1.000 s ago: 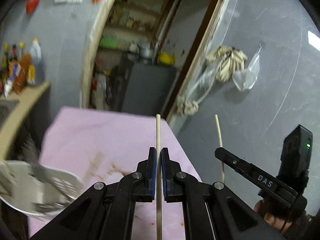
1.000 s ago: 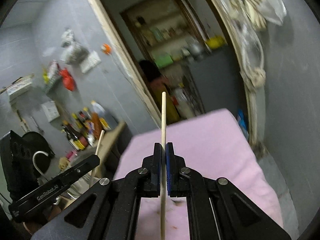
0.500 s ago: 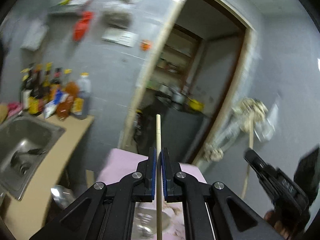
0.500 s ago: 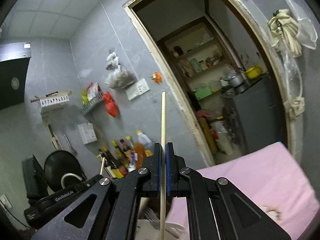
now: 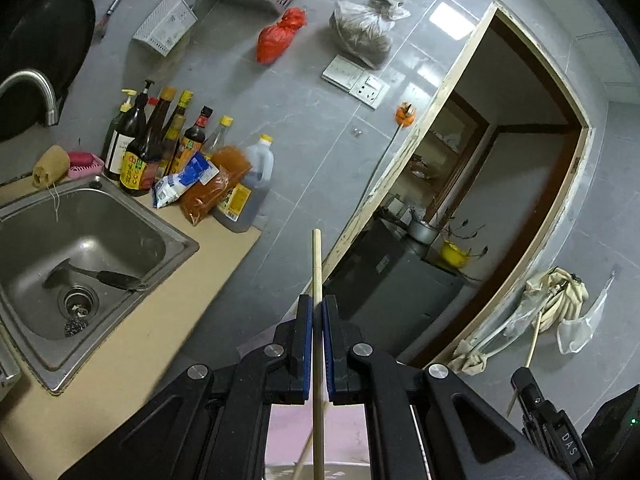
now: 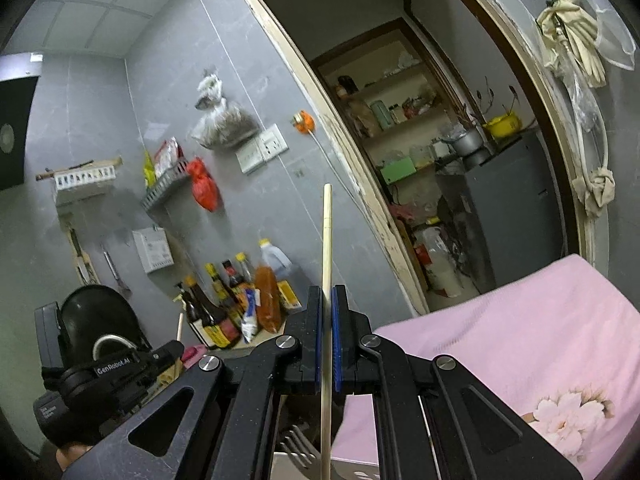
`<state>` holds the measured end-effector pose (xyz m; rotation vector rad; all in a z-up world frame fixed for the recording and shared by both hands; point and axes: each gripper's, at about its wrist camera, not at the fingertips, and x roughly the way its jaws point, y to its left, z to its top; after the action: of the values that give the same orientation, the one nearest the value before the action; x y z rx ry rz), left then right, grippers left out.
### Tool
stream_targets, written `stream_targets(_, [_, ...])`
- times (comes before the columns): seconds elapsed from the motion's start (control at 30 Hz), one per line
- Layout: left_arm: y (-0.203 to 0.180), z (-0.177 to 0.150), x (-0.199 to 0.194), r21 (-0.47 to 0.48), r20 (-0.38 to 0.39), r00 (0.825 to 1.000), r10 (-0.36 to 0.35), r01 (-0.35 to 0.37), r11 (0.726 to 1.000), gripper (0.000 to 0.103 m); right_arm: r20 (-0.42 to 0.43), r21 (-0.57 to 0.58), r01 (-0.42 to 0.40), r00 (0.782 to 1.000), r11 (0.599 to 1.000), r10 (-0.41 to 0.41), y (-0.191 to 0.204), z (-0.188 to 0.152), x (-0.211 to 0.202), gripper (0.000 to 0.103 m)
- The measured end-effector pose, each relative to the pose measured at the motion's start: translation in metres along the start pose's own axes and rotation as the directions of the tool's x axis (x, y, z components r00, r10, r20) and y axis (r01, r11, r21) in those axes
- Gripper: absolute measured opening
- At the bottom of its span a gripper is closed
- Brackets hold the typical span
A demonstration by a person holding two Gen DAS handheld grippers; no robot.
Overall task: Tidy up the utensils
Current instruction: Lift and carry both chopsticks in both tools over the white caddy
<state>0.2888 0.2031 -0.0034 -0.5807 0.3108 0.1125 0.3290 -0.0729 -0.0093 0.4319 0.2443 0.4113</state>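
- The left gripper (image 5: 315, 312) is clamped on a wooden chopstick (image 5: 317, 276), its blue pads pressed flat against the shaft; the stick runs straight up between them and its tip stands clear above the jaws.
- The right gripper (image 6: 327, 304) is likewise closed tight on a second chopstick (image 6: 327, 240), held the same way, upright along the fingers.
- Both tools are tilted up toward the grey wall and the doorway (image 6: 440, 160), so neither camera looks down at a holder or drawer; where the chopsticks are meant to go cannot be told.
- In the left wrist view, the steel sink (image 5: 176, 240) lies at the far left with a dark ladle (image 5: 100, 276) in its basin, and sauce bottles (image 5: 160, 140) stand on the counter behind it.
- In the right wrist view, the pink cloth (image 6: 520, 340) covers the table at right, and fork tines (image 6: 296, 444) show low, near the chopstick's bottom end, in what seems a pale container.
- My judgement: the task is partway. One pair of chopsticks is lifted but not yet placed, and the fork, and perhaps the ladle, remain to be sorted.
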Motion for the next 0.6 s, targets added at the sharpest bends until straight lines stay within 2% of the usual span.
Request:
stream_targets(0.27, [0.000,-0.010,0.020,-0.017,0.017,1.000,-0.017,0.017,1.000,0.005,-0.032,-0.006,0.002,0.999,1.000,-0.002,-0.005,-0.012,0.010,0.004])
stream_targets(0.6, [-0.009,-0.029,0.024,0.037,0.025,0.999,-0.020,0.019,0.999,0.005,-0.021,-0.006,-0.013,1.000,1.000,0.013,-0.010,-0.020,0.008,0.004])
